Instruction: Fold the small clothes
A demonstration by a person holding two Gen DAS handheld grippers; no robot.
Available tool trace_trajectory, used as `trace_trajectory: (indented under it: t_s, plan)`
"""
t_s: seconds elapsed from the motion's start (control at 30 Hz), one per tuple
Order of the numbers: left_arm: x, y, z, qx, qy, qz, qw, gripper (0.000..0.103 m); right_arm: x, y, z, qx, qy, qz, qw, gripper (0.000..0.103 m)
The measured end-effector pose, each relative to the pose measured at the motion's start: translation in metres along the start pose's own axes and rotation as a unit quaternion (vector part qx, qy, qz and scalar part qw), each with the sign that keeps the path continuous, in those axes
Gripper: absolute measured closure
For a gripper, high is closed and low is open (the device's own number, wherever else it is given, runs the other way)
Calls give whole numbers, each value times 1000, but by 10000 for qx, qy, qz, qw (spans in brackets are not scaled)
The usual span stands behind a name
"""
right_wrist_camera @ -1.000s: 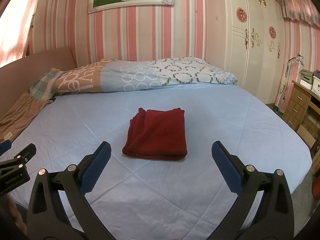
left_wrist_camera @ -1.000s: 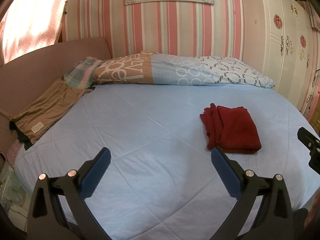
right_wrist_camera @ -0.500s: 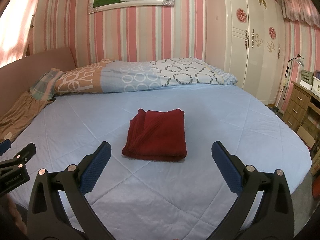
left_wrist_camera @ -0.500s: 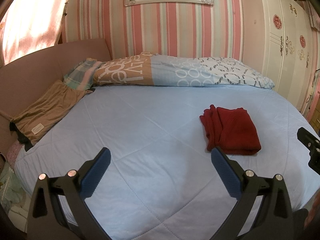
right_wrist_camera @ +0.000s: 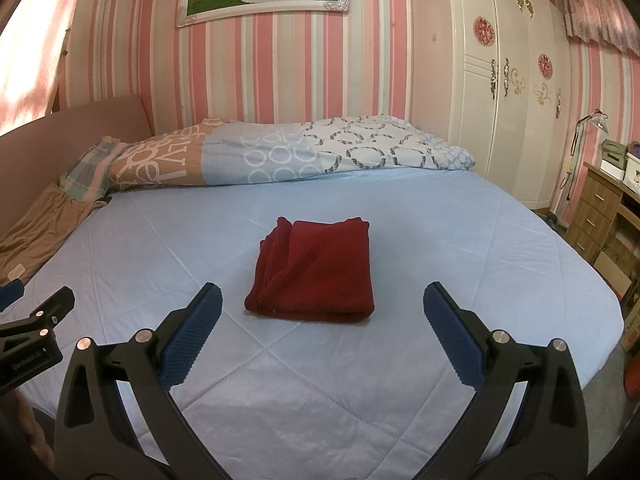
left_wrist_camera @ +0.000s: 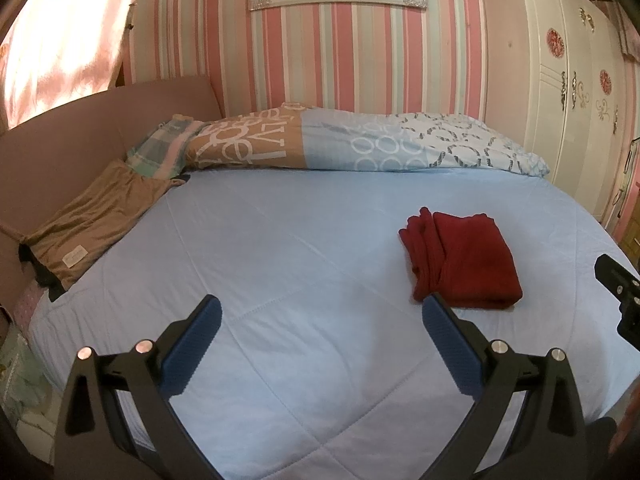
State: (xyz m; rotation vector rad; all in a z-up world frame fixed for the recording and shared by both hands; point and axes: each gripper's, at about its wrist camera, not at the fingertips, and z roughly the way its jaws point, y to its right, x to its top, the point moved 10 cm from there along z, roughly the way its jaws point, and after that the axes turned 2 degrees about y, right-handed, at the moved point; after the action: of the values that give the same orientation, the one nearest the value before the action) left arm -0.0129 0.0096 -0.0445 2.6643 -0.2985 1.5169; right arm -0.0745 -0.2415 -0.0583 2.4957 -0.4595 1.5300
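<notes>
A dark red garment [right_wrist_camera: 314, 270] is lying folded into a thick, nearly square packet on the light blue quilted bedsheet [right_wrist_camera: 440, 248]. Its fabric is looking soft and a little fuzzy, and the layered edges are showing as ridges along its left side. The sheet is smooth, with stitched lines crossing it in big diamonds.

The right gripper [right_wrist_camera: 322, 300] is hovering above the near part of the bed with its fingers spread wide and holding nothing; the garment is sitting just beyond the gap between them. The left gripper [left_wrist_camera: 320, 312] is also standing wide apart and empty, and in its view the red garment [left_wrist_camera: 464, 262] is lying to the right, partly behind the right fingertip. The fingers are black and angular, with ribbed blue pads [right_wrist_camera: 192, 334].

A rolled duvet [right_wrist_camera: 288, 152], printed with circles and big letters, is stretching along the striped pink wall. A tan garment [left_wrist_camera: 92, 226] with a small label is lying flat at the left edge of the bed; the left wrist view is showing it whole, while the right wrist view is catching only a part of it. Only the right wrist view is showing the wooden drawer unit [right_wrist_camera: 596, 216] and the desk lamp [right_wrist_camera: 592, 120] beside the white wardrobe [right_wrist_camera: 500, 120].
</notes>
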Motion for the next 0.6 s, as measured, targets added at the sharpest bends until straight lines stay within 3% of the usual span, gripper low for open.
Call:
trace_trajectory:
  t_s: [0.4,0.6]
  plan:
    - [-1,-4,0,24,106,109,9999,2,0,2,-1,0,10,-2,10000,3]
    - [-2,-4,1,-148,20,10,9999,2,-1,2,-1,0,4,2,10000,3]
